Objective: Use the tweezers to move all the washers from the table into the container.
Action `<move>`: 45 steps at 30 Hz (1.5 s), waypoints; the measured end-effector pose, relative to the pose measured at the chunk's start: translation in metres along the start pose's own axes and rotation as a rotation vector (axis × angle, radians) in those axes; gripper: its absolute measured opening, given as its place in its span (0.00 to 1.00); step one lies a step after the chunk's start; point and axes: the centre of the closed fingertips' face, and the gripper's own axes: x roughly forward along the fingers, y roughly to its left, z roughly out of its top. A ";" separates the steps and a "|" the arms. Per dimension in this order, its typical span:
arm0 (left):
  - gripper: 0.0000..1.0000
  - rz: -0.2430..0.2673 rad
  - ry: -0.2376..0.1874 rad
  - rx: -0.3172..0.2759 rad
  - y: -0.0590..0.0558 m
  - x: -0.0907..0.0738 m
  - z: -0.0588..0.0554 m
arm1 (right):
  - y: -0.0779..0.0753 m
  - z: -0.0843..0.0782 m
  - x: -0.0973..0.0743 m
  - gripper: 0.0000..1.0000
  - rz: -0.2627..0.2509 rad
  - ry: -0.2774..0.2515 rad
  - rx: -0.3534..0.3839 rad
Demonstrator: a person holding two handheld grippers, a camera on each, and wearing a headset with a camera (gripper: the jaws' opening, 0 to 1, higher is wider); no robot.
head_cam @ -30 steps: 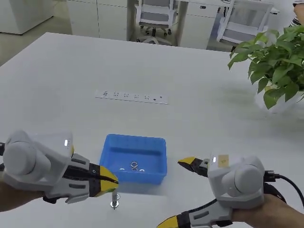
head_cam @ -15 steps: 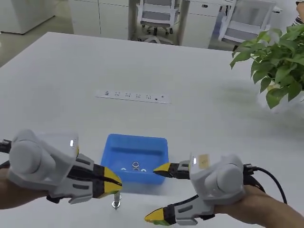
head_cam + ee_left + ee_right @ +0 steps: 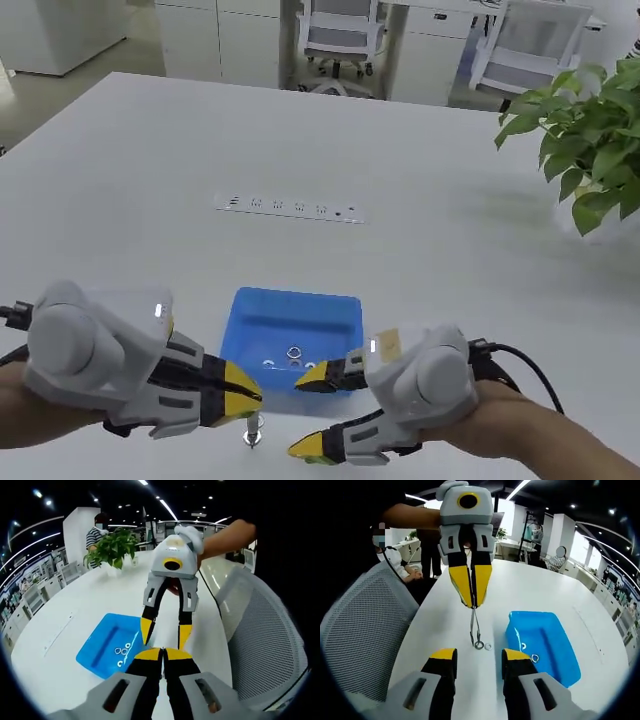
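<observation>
left gripper point(image 3: 472, 600) at upper centre, jaws closed on the tweezers point(image 3: 474, 622); tweezer tips touch a washer point(image 3: 479, 645) on the table point(image 3: 442, 622), lower centre. right gripper point(image 3: 165, 635) jaws wide apart, empty. blue container point(image 3: 555, 640) at right.

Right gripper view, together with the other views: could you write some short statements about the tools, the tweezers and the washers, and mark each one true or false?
1. The left tool is shut on the tweezers. True.
2. The right tool is closed tight. False: its jaws stand apart and hold nothing.
3. The blue container is empty. False: several washers already lie in it.
4. A washer lies on the table at the tips of the tweezers, outside the container. True.
</observation>
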 end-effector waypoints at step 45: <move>0.05 0.006 0.032 -0.004 0.004 0.001 -0.002 | 0.007 0.013 0.041 0.08 0.145 0.031 -0.040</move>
